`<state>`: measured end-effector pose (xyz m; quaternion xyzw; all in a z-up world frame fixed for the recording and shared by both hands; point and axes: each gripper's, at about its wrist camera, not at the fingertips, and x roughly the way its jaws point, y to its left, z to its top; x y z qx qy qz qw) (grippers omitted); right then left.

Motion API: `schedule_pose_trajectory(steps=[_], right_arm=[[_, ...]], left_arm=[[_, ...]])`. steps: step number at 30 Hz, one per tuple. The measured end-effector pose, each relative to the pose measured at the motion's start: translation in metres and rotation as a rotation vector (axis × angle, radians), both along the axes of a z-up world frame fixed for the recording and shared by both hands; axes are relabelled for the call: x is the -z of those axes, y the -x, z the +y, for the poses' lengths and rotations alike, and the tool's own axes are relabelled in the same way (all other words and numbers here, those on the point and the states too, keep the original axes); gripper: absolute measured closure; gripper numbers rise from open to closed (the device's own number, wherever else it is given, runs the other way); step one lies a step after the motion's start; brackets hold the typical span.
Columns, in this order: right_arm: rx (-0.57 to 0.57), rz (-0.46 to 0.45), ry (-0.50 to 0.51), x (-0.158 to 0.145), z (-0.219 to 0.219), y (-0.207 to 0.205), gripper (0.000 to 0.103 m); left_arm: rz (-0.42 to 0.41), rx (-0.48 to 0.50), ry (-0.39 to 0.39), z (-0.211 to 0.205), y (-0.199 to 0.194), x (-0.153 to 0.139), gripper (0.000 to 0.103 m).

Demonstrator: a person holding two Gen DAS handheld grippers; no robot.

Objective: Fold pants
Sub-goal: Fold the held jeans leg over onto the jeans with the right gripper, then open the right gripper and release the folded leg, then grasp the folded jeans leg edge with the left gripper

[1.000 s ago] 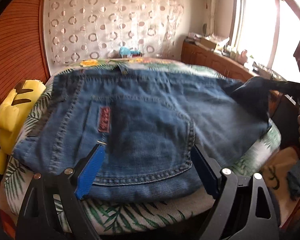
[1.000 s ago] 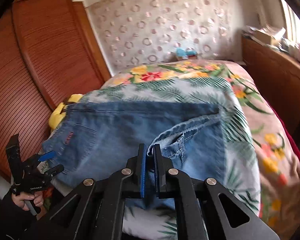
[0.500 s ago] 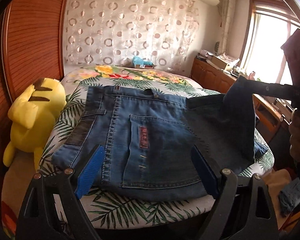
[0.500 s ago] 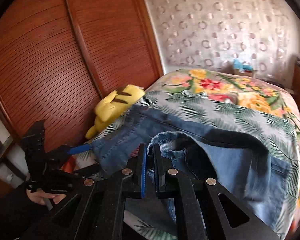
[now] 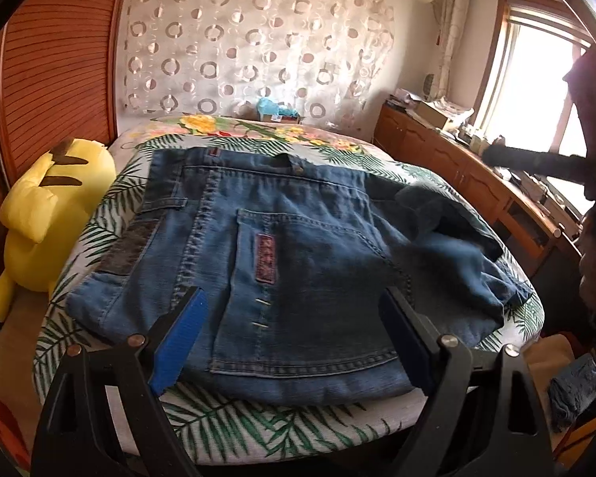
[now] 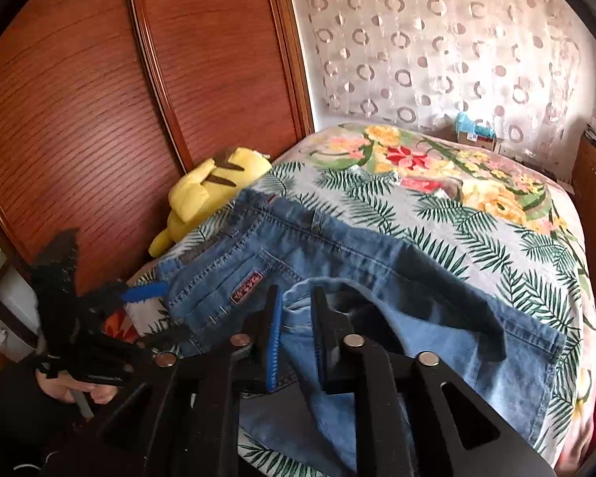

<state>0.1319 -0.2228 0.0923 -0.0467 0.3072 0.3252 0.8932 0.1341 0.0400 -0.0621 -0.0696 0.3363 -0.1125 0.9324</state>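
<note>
We are holding our left gripper (image 5: 294, 338) wide open with nothing between its blue pads, hovering low in the frame over the near hem of the jeans (image 5: 282, 262), whose back pocket is filling the picture's middle. Our right gripper (image 6: 296, 342) is standing partly open, its fingers apart around a loose pale fold of the denim without pinching it. The pants are lying across the bedspread (image 5: 238, 421), their folded leg bunching toward the right edge of the bed. A leafy strip of cover is showing along the bottom and left. A yellow plush (image 5: 55, 218) is sitting at the left edge against the wooden wardrobe (image 6: 99, 99), and a wooden cabinet (image 5: 449, 163) is lining the right.
</note>
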Motion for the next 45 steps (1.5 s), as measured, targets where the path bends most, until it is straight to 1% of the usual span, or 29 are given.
schedule_pose_trajectory(steps=[4, 6, 11, 13, 16, 18, 19, 21, 24, 27, 28, 33, 35, 37, 39, 41, 45], right_arm=[[0.051, -0.033, -0.006, 0.000, -0.018, 0.005, 0.073], [0.089, -0.023, 0.012, 0.012, -0.026, 0.002, 0.071], [0.197, 0.027, 0.086, 0.050, -0.038, -0.015, 0.071], [0.228, 0.058, 0.083, 0.064, -0.044, -0.020, 0.071], [0.250, 0.093, 0.058, 0.076, -0.049, -0.027, 0.071], [0.257, 0.109, 0.048, 0.083, -0.049, -0.031, 0.071], [0.258, 0.118, 0.037, 0.086, -0.048, -0.032, 0.071], [0.268, 0.129, 0.020, 0.087, -0.048, -0.034, 0.071], [0.282, 0.141, 0.005, 0.091, -0.055, -0.036, 0.071], [0.288, 0.152, -0.001, 0.095, -0.067, -0.036, 0.071], [0.296, 0.153, -0.002, 0.093, -0.077, -0.028, 0.070], [0.324, 0.171, -0.028, 0.096, -0.093, -0.024, 0.061], [0.322, 0.189, -0.058, 0.098, -0.097, -0.026, 0.060], [0.322, 0.205, -0.092, 0.099, -0.100, -0.028, 0.060], [0.315, 0.215, -0.113, 0.100, -0.099, -0.029, 0.060], [0.301, 0.222, -0.128, 0.102, -0.096, -0.031, 0.060], [0.297, 0.244, -0.133, 0.109, -0.094, -0.040, 0.060]], left_arm=[[0.000, 0.026, -0.002, -0.010, -0.003, 0.001, 0.014], [0.003, 0.036, -0.004, -0.015, -0.005, 0.002, 0.014], [0.024, 0.067, -0.011, -0.027, -0.017, 0.006, 0.014], [0.033, 0.088, -0.005, -0.031, -0.023, 0.007, 0.014], [0.044, 0.121, -0.012, -0.041, -0.034, 0.008, 0.015], [0.062, 0.134, -0.015, -0.048, -0.043, 0.010, 0.024], [0.075, 0.136, -0.008, -0.052, -0.048, 0.011, 0.027], [0.084, 0.137, -0.004, -0.059, -0.055, 0.012, 0.036], [0.091, 0.143, -0.031, -0.070, -0.062, 0.014, 0.040], [0.101, 0.147, -0.049, -0.078, -0.069, 0.015, 0.040], [0.106, 0.144, -0.052, -0.079, -0.072, 0.015, 0.040], [0.131, 0.148, -0.077, -0.084, -0.081, 0.023, 0.040], [0.136, 0.151, -0.082, -0.085, -0.082, 0.027, 0.041], [0.127, 0.151, -0.092, -0.085, -0.082, 0.028, 0.047], [0.118, 0.154, -0.087, -0.084, -0.081, 0.028, 0.062], [0.109, 0.159, -0.074, -0.084, -0.080, 0.026, 0.069], [0.094, 0.180, -0.070, -0.087, -0.081, 0.023, 0.069]])
